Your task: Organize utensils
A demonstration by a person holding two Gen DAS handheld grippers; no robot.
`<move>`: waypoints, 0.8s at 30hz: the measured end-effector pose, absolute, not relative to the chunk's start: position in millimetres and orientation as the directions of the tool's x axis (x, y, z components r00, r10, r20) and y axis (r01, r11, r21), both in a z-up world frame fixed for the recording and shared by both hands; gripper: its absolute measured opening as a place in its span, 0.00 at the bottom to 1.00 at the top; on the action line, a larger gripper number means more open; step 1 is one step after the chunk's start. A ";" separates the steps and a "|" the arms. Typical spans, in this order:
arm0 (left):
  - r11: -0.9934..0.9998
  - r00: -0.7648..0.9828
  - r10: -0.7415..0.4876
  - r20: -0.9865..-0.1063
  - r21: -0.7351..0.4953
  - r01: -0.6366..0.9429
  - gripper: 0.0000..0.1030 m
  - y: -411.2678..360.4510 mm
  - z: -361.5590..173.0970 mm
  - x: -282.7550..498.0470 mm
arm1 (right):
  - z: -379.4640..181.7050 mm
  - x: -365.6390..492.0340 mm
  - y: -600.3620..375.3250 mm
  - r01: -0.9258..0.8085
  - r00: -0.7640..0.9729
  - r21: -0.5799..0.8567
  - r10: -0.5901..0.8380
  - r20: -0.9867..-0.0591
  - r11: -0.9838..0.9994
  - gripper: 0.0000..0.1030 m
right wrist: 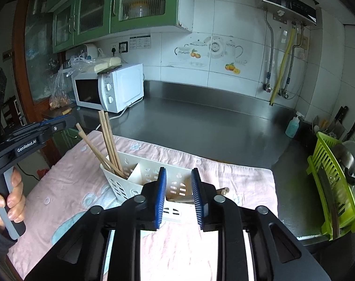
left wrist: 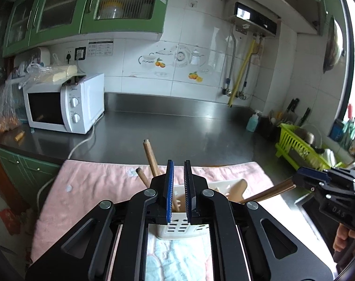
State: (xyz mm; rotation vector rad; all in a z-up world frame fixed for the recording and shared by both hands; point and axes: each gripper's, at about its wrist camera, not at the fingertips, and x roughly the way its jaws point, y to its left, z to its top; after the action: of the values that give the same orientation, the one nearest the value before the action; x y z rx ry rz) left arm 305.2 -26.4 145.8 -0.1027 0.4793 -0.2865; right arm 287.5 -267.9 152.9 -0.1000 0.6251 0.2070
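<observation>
Your white utensil caddy (right wrist: 140, 175) sits on the pink towel (right wrist: 67, 194) spread over the steel counter (right wrist: 201, 121). In its left compartment three wooden chopsticks (right wrist: 108, 140) stand with their long axes tilted up and to the left, tips down inside. In the right compartment another bundle of chopsticks (right wrist: 184, 199) lies nearly flat, butt ends poking out over the right rim.

Your left gripper (left wrist: 179, 192) hovers above the caddy, angled gently downward, its blue pads drawn close with only a slim gap and nothing between them. Seen from the right camera, your left hand (right wrist: 6, 199) wraps the grip from below.

Your right gripper (right wrist: 178, 196) tips down more steeply over the right compartment, its pads parted a modest way. From the left camera the low chopsticks seem to reach its fingertips, though the right camera shows the pads not pressing on them.

You can read "GenRobot.AI" on the left gripper's side and "DAS" on the right one's body. The white microwave (right wrist: 109, 89) carries a logo too small to read.
</observation>
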 end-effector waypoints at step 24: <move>0.985 0.914 -0.173 -0.368 -0.081 0.154 0.72 -7.1 104.0 203.5 | 95.6 192.0 -251.8 -0.231 0.848 0.100 0.250 -0.467 0.968 0.43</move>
State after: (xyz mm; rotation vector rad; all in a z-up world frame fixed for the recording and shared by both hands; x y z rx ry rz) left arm 203.5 -7.1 104.0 -0.0509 0.3835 -0.1688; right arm 192.0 -251.8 95.6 0.0404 0.4979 0.2538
